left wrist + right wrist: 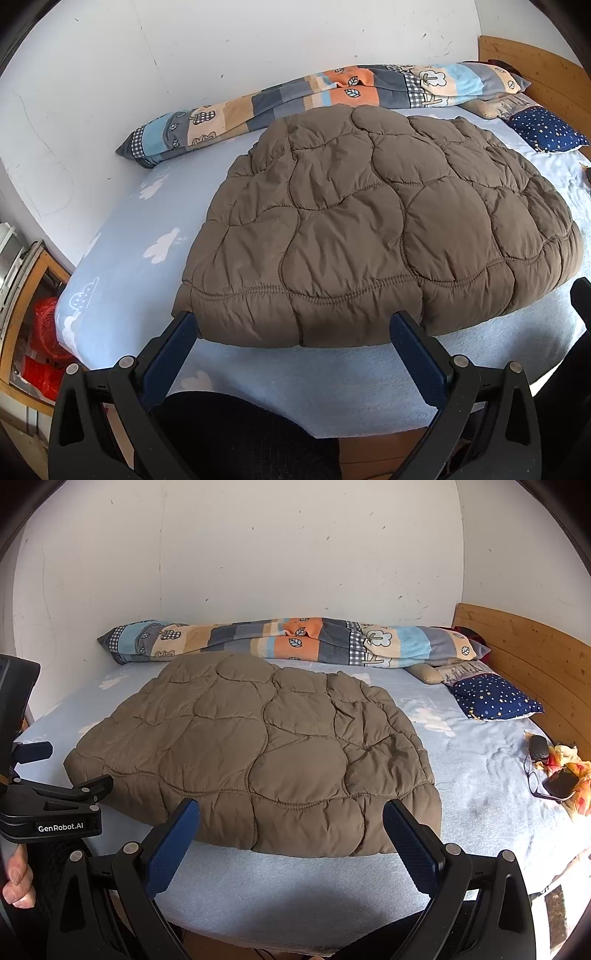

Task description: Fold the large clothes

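Note:
A large brown quilted garment (369,229) lies folded into a thick pad on the light blue bed sheet (122,236); it also shows in the right wrist view (258,753). My left gripper (293,328) is open and empty, held just before the garment's near edge. My right gripper (291,819) is open and empty, also just before the near edge. The left gripper (33,753) shows at the left of the right wrist view, beside the garment's left corner.
A rolled patchwork blanket (288,640) lies along the white wall. A navy star pillow (495,698) sits by the wooden headboard (528,657). Glasses (532,775), a phone and a scarf lie at the right. Red items (44,332) sit on a shelf beside the bed.

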Available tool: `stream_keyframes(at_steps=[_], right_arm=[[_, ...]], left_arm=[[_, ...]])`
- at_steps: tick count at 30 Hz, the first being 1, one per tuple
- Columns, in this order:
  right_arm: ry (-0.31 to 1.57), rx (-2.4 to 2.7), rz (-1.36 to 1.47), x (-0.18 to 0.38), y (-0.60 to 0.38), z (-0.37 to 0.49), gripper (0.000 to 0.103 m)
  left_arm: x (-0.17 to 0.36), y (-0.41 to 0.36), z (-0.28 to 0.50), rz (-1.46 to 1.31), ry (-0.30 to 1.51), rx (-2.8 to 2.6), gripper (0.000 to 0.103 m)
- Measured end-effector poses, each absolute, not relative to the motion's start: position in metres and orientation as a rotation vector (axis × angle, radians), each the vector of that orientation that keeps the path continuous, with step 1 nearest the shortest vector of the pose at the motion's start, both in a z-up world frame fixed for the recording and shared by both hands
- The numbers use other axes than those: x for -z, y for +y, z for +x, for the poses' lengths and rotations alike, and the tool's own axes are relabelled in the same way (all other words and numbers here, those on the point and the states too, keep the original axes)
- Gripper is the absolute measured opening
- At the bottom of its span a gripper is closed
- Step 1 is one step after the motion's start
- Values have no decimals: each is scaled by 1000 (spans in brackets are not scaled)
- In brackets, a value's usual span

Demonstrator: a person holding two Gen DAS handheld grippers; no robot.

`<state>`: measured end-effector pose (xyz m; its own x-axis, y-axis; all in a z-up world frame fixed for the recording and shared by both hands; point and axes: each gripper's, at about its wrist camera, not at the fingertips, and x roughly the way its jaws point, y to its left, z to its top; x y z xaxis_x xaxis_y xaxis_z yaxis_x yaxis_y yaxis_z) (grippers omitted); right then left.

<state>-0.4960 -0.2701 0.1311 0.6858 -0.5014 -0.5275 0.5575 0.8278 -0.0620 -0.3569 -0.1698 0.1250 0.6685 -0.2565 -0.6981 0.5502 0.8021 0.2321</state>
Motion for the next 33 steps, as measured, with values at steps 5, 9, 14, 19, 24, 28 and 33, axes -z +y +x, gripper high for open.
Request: stream_keyframes(at_steps=[5, 9, 14, 19, 24, 28, 33], right_arm=[[560, 597, 109, -132, -269, -496, 100], [564, 597, 107, -131, -269, -497, 100], [564, 601, 106, -132, -268, -497, 100], [566, 598, 106, -133, -269, -498, 100], [568, 595, 107, -132, -270, -497, 100], [570, 595, 106, -131, -270, -497, 100], [575, 595, 106, -130, -272, -497, 100]], left_arm=[[-124, -170, -357, 458, 700, 468, 103], [-124, -170, -357, 458, 700, 468, 103], [-124, -170, -358, 458, 700, 469, 103], [-123, -170, -357, 460, 703, 472, 103], [-123, -170, -358, 462, 704, 472, 103], [-123, -170, -358, 460, 704, 472, 103], [-122, -170, -358, 461, 705, 472, 103]])
